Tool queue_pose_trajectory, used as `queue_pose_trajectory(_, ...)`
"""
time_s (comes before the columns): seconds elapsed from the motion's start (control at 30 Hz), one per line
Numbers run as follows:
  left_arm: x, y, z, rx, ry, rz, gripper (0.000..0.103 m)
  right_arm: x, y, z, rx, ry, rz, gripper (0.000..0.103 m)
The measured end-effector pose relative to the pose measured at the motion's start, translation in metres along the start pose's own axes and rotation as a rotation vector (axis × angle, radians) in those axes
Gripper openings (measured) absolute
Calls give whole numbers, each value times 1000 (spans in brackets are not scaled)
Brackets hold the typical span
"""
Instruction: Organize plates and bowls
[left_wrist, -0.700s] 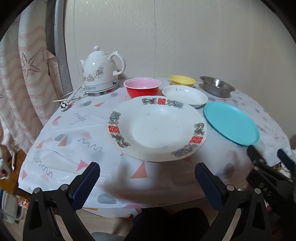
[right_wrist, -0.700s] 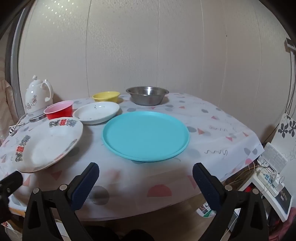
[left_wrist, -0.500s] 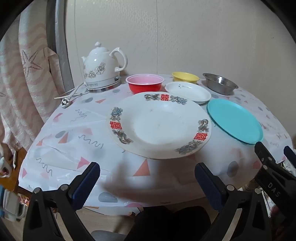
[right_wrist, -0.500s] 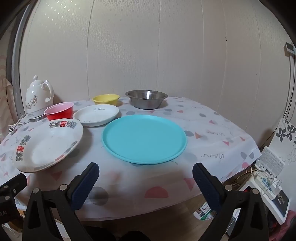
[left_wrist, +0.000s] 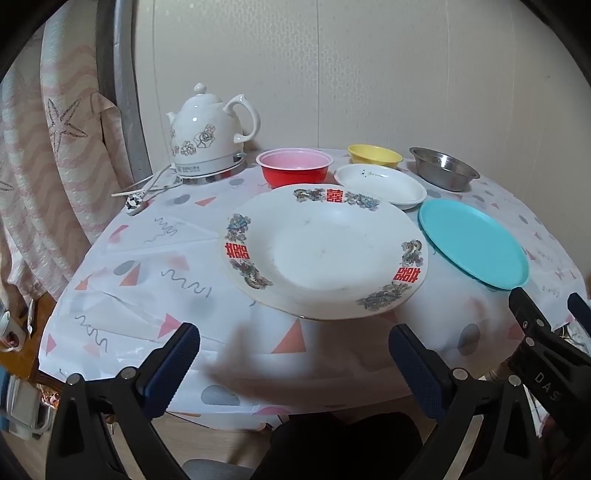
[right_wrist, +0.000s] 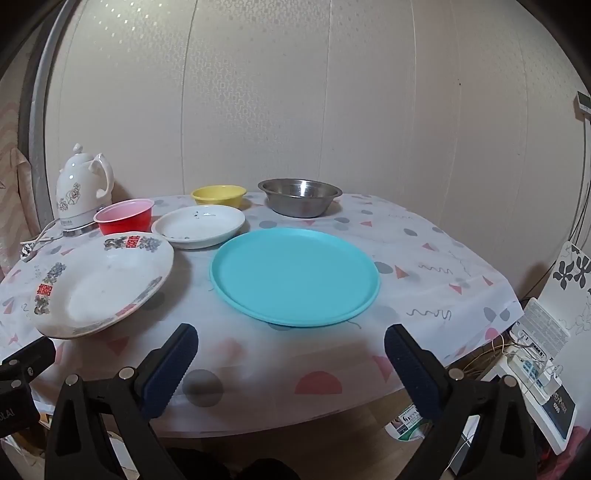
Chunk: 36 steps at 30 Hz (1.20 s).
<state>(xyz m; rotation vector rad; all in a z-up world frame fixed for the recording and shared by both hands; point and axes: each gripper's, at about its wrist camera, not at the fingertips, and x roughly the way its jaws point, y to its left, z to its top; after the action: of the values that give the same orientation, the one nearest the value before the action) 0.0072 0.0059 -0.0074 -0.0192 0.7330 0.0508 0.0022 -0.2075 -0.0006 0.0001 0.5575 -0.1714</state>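
A large white plate with red and grey patterns (left_wrist: 325, 251) (right_wrist: 99, 284) lies on the round table, straight ahead of my open, empty left gripper (left_wrist: 293, 354). A teal plate (right_wrist: 294, 275) (left_wrist: 472, 243) lies ahead of my open, empty right gripper (right_wrist: 290, 352). Behind them stand a red bowl (left_wrist: 294, 171) (right_wrist: 125, 216), a small white plate (left_wrist: 380, 182) (right_wrist: 199, 225), a yellow bowl (left_wrist: 373, 158) (right_wrist: 218, 195) and a steel bowl (left_wrist: 443, 172) (right_wrist: 299, 197). Both grippers hover near the table's front edge.
A white ceramic kettle (left_wrist: 207, 136) (right_wrist: 83, 188) with its cord and plug (left_wrist: 135, 201) stands at the back left. A patterned cloth (right_wrist: 424, 273) covers the table. A curtain (left_wrist: 44, 155) hangs at left. Boxes and cables (right_wrist: 535, 350) lie on the floor at right.
Both grippers have pulled back and lowered a little, so the dishes sit higher in the views. Nothing on the table moved; both stay open.
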Motion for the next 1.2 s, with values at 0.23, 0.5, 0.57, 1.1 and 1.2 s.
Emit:
queue_pose_trajectory(0.23,1,0,-1,1,4,2,103,0,0,-1,-3,0,1,103)
queue_pose_trajectory(0.5,2,1,-3,0,8,2,103,0,1,-3,0,4,2,103)
queue_pose_trajectory(0.57,2,1,-3,0,10,2,103,0,1,-3,-1,4,3,103)
queue_pose_trajectory(1.1,2,0,-2,4,12,4,103,0,0,-3,4,9,-1,103)
queue_pose_trajectory(1.2,2,1,-3,0,11,5,103,0,0,-3,3,11,0,103)
